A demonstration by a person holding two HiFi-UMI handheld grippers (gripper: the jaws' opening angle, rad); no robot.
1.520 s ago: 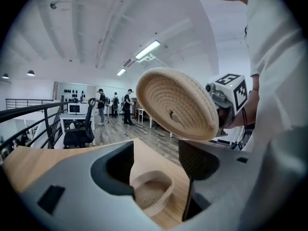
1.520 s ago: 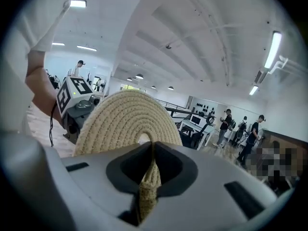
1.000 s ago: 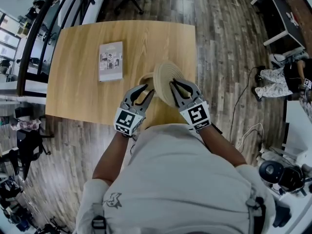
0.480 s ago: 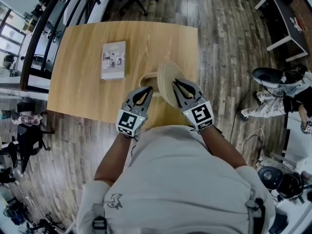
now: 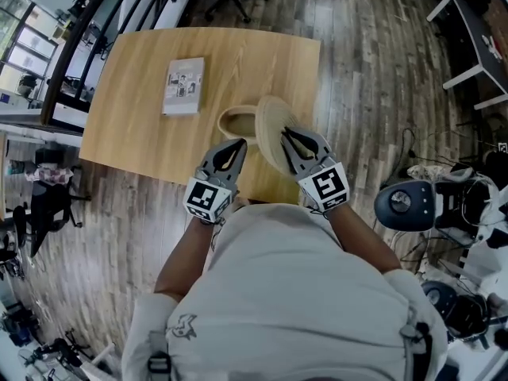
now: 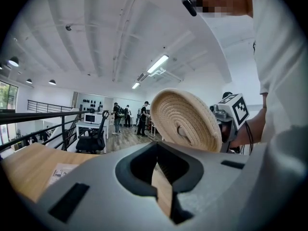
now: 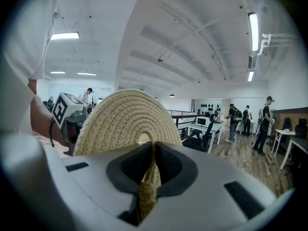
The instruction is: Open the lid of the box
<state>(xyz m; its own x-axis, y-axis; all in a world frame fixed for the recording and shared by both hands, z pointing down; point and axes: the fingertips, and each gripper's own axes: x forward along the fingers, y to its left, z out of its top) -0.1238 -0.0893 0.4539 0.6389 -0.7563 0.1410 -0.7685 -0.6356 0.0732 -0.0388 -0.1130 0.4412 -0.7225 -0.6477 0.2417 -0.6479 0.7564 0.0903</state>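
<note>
Our right gripper [image 5: 284, 133] pinches the woven lid [image 5: 268, 121] by its rim, on edge just beside the open box [image 5: 236, 109]. Our left gripper [image 5: 240, 143] is closed and empty. We need a firm pinch and a flat set-down on the table [image 5: 135, 133].

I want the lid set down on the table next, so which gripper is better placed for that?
Right. The right gripper is clamped on the rim of the woven lid, holding it upright beside the open box. The left gripper is shut and empty, so it would first need a grip.
</note>
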